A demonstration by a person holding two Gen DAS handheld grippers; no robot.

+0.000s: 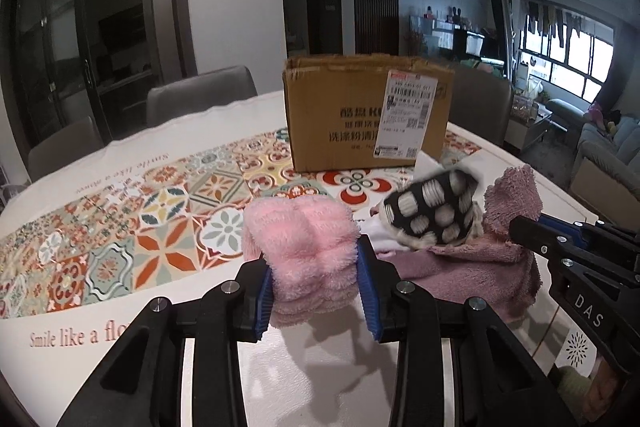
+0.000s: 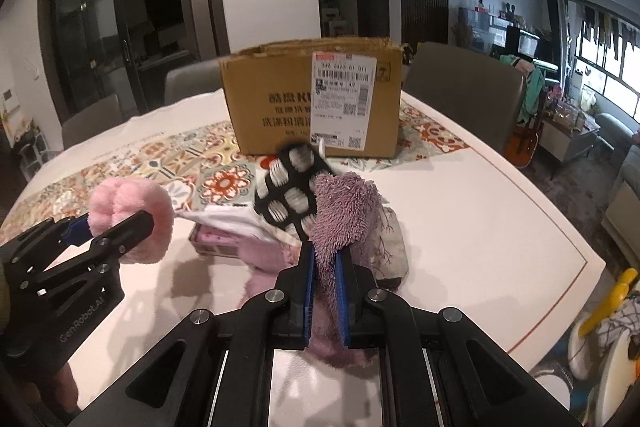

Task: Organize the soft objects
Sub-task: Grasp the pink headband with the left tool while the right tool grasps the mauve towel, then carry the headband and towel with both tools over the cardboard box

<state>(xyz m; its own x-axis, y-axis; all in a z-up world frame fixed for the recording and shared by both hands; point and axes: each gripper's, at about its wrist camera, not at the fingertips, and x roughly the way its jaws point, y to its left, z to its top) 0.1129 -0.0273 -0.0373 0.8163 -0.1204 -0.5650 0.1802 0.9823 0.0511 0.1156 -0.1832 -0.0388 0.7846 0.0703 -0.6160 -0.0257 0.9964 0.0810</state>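
Note:
My left gripper is shut on a fluffy pink cloth and holds it above the table; it also shows in the right wrist view, with the gripper at the left. My right gripper is shut on a mauve towel, lifted from the pile; it shows in the left wrist view with the gripper at the right. A black cloth with white dots lies blurred on the pile. An open cardboard box stands behind.
The table has a patterned tile runner. A white cloth, a small spotted box and a branch-print cloth lie in the pile. Grey chairs stand behind the table.

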